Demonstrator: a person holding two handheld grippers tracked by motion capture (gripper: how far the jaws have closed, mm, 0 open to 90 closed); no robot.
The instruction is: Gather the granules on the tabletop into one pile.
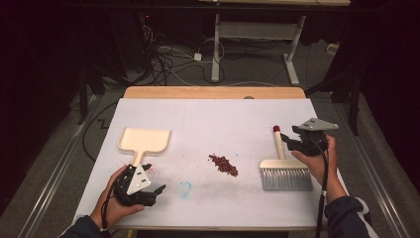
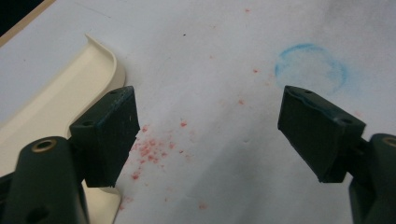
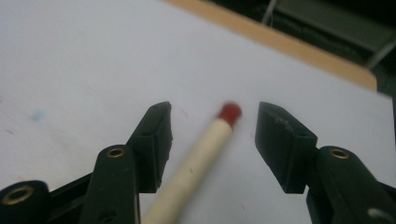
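Both tools gaping, empty: right tool straddles brush handle (untouched); left tool beside dustpan

Desk: matt white sheet over pale wood edge, faintly stained. Dustpan: smooth cream plastic, slight sheen. Brush: cream handle, red tip, grey bristles. Crumbs: rough, dark red. Hand-held gripper jaws: matt black plastic, brass-coloured insets.

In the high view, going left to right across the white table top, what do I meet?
Left gripper and dustpan at the left, overlapping in order → blue ring mark → pile of red crumbs → brush → right gripper.
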